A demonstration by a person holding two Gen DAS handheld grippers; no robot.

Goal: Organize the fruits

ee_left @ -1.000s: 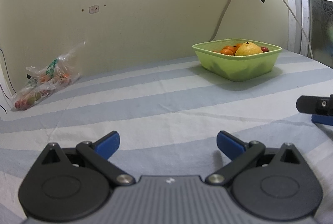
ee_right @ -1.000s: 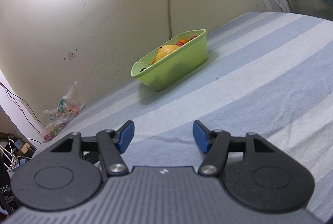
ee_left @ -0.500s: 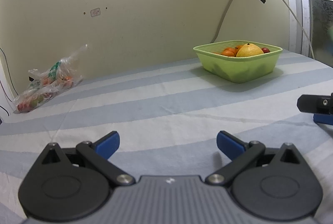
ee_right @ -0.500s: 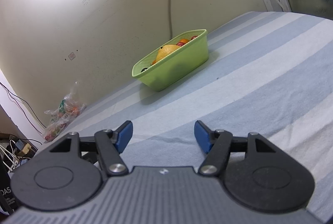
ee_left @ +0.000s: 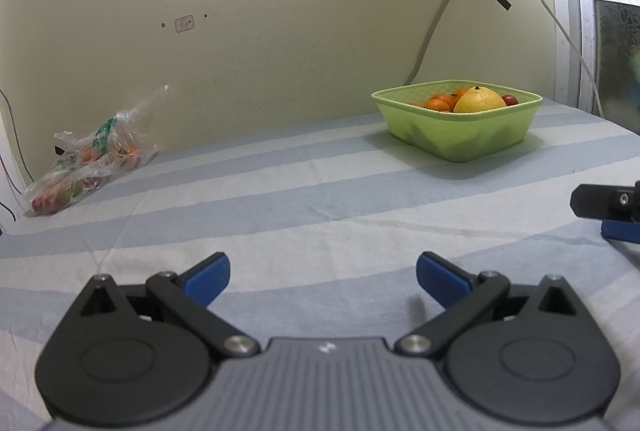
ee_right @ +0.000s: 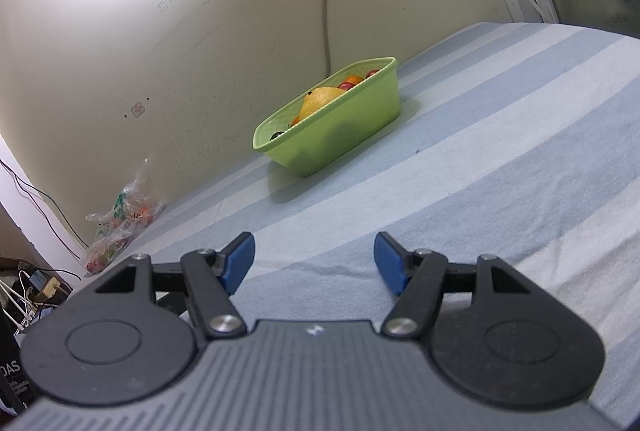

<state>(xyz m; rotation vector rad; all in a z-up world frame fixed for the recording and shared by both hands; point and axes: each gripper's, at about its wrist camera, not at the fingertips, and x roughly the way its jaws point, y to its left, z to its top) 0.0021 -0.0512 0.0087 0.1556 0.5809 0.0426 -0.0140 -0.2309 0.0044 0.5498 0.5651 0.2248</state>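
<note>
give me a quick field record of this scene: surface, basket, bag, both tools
surface: striped blue and white cloth
basket: green basket near the wall, holding a large yellow fruit, oranges and a small red fruit
bag: clear plastic bag of fruit, lying by the wall, far to the left of the basket
left tool: left tool open, nothing between its pads
right tool: right tool open, empty; jaws have just been opening

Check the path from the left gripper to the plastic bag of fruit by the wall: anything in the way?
Nothing visible. Only bare striped sheet lies between the open left gripper and the plastic bag of fruit at the wall. The green basket sits off to the other side, clear of that line.
</note>
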